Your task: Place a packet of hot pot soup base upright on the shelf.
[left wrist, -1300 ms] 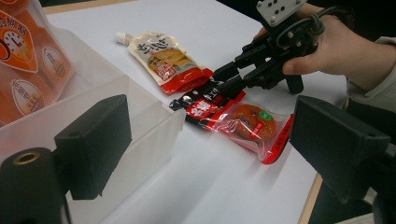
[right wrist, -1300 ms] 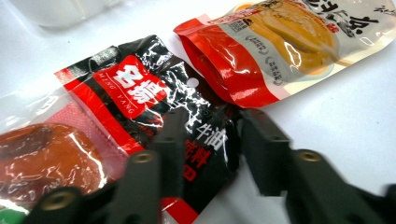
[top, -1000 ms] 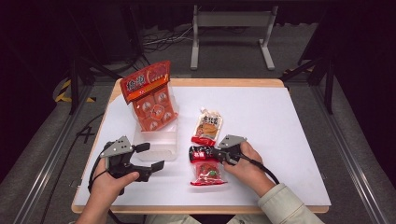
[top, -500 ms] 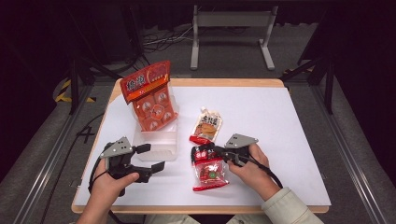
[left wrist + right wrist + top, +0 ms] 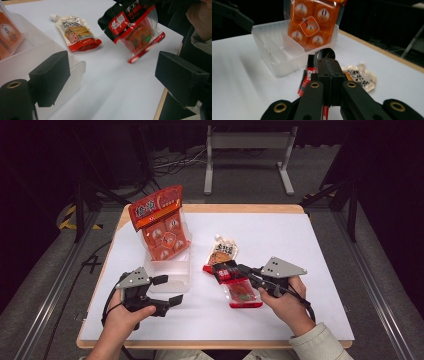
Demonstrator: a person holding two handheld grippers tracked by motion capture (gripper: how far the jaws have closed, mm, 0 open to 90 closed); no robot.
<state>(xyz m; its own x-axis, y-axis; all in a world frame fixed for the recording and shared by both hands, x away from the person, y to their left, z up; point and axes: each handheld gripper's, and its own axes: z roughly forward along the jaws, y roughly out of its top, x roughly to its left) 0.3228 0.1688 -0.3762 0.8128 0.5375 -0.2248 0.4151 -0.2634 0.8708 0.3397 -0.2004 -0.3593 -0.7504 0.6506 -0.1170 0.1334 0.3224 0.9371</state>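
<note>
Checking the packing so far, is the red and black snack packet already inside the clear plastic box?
No, the red and black packet hangs from the shut right gripper above the table, apart from the clear box.

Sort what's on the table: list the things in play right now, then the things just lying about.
In play:
- red-and-black snack packet, clamped in the right gripper
- clear plastic bin, beside the open left gripper

Lying about:
- spouted pouch
- orange multipack, standing in the bin
</note>
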